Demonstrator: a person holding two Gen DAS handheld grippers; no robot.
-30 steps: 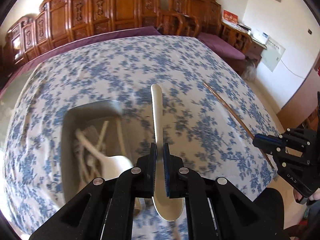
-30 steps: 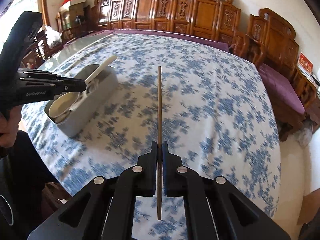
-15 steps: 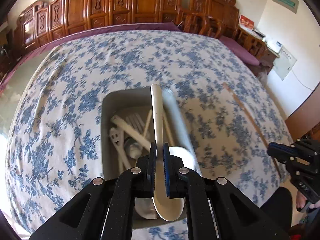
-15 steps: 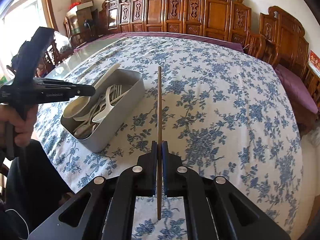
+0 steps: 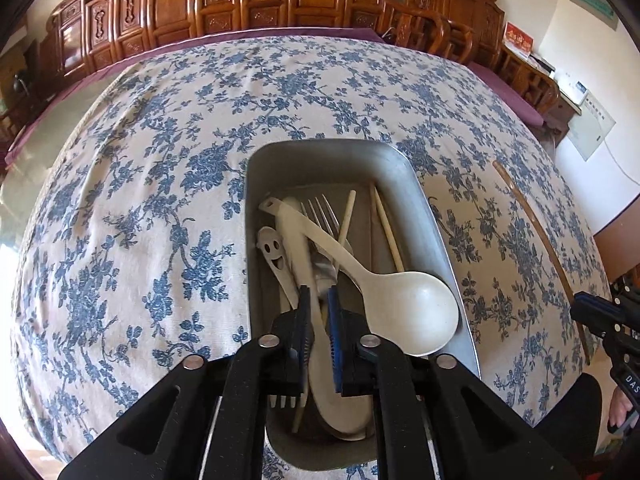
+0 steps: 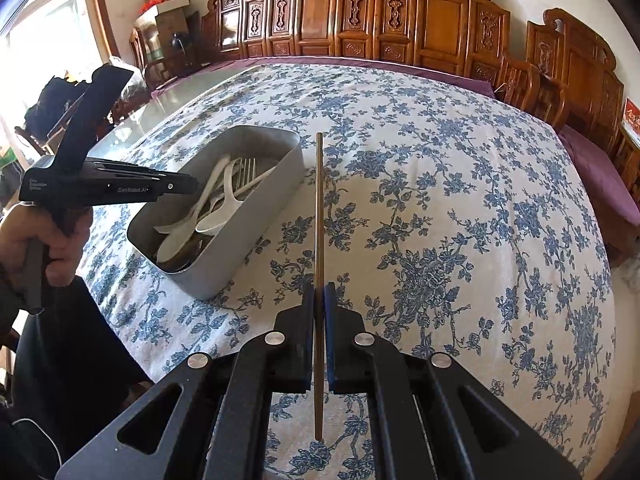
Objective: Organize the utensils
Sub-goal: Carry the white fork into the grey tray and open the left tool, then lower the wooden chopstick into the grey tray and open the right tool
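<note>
A grey metal tray [image 5: 432,216] on the floral tablecloth holds several white spoons, a fork [image 5: 324,216] and pale chopsticks [image 5: 384,228]. My left gripper [image 5: 319,292] hangs low over the tray's near end. Its jaws are opening, and a white spoon [image 5: 320,360] lies between them with a gap at each pad, its bowl resting in the tray. My right gripper [image 6: 319,288] is shut on a brown chopstick [image 6: 319,208] that points up and away, just right of the tray [image 6: 256,236]. The left gripper [image 6: 188,188] shows side-on above the tray.
A large white spoon [image 5: 408,316] and a smiley-faced spoon [image 5: 274,252] lie in the tray. Carved wooden chairs [image 6: 440,32] line the table's far side. A person's hand [image 6: 60,240] holds the left gripper. The blue-flowered cloth [image 6: 460,200] spreads wide to the right.
My left gripper moved over the tray and sank toward it; its jaws parted and the white spoon dropped into the tray. My right gripper carried the chopstick closer to the tray.
</note>
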